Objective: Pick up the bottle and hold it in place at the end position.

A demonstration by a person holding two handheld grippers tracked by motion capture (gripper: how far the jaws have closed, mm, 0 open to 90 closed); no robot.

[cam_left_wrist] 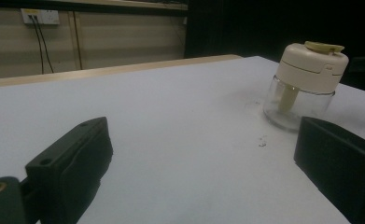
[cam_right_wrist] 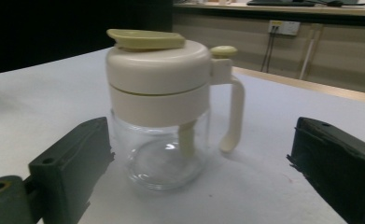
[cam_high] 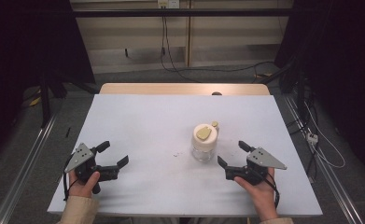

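Observation:
A clear glass jar with a cream lid, a yellow-green flap on top and a cream side handle (cam_high: 204,141) (cam_left_wrist: 306,84) (cam_right_wrist: 164,112) stands upright on the white table, right of centre. My left gripper (cam_high: 114,154) (cam_left_wrist: 203,177) rests open at the front left, nothing between its jaws, the jar well off to its right. My right gripper (cam_high: 231,153) (cam_right_wrist: 199,172) sits open just right of the jar, its jaws apart and short of the glass. A hand holds each gripper.
The white table top (cam_high: 138,121) has a wooden strip along its far edge (cam_high: 185,88). Small dark specks (cam_high: 176,154) lie left of the jar. Cables and a dark floor surround the table; a wall socket (cam_left_wrist: 40,17) is behind.

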